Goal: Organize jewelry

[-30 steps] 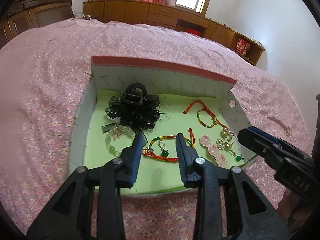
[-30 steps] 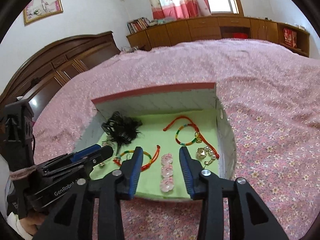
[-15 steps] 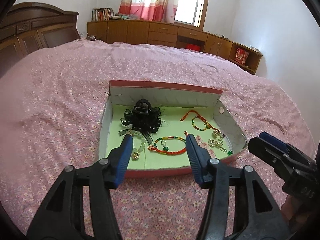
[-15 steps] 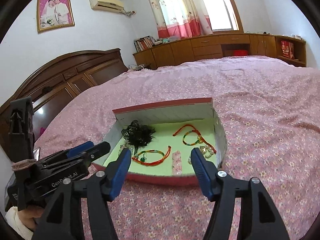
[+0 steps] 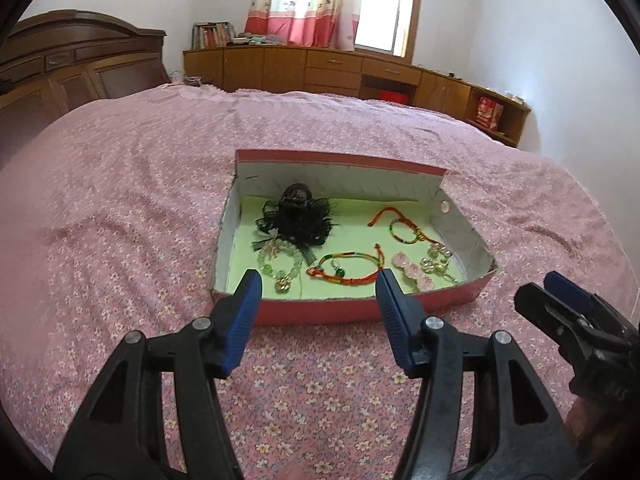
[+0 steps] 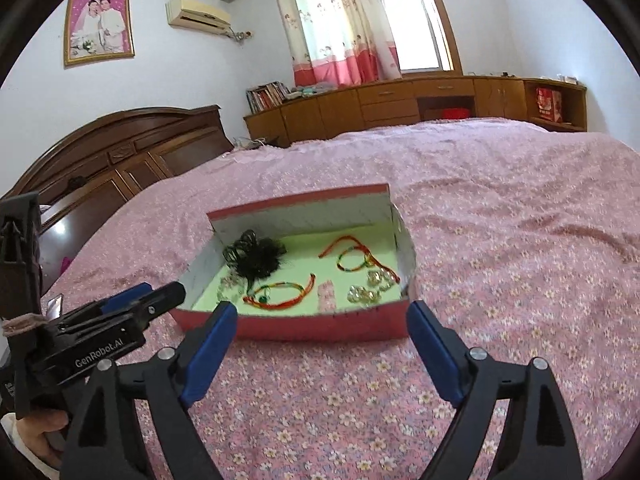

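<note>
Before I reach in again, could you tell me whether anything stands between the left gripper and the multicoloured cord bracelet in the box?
Only the box's low red front wall; the left gripper must clear it to reach the bracelet.

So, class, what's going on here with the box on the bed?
A person holds a gripper in each hand above a pink bedspread. The left gripper and the right gripper are both open and empty, short of the red box. In the box lie a black hair clip, two cord bracelets, a bead bracelet and earrings.
</note>
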`<state>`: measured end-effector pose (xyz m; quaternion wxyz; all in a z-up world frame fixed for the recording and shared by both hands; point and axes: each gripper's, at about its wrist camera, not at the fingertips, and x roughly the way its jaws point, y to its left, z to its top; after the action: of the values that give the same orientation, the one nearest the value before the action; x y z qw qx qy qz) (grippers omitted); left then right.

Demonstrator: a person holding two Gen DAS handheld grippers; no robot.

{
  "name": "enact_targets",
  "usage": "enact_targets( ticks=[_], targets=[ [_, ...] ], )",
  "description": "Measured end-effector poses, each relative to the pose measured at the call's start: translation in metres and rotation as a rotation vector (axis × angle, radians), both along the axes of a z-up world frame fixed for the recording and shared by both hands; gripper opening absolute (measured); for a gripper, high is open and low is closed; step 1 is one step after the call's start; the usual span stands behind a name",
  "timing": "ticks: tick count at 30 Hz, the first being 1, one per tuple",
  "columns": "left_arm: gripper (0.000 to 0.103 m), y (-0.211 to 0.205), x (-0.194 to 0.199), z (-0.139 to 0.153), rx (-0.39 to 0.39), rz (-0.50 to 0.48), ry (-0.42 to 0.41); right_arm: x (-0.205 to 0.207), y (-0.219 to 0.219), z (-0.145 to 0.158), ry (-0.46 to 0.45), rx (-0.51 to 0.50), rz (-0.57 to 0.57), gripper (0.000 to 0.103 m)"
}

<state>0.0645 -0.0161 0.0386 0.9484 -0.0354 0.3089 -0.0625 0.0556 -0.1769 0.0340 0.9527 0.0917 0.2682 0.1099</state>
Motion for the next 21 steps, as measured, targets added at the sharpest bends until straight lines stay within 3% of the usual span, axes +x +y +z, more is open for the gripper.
enact_targets(
  ticks=[8, 21],
  targets=[
    [0.052, 0.003, -0.004, -0.005, -0.012, 0.022, 0.013, -0.010, 0.004, -0.004, -0.024, -0.021, -0.013, 0.097],
    [0.053, -0.001, -0.007, -0.004, 0.002, 0.019, -0.002, -0.010, 0.001, -0.001, -0.045, -0.019, -0.038, 0.098]
  ],
)
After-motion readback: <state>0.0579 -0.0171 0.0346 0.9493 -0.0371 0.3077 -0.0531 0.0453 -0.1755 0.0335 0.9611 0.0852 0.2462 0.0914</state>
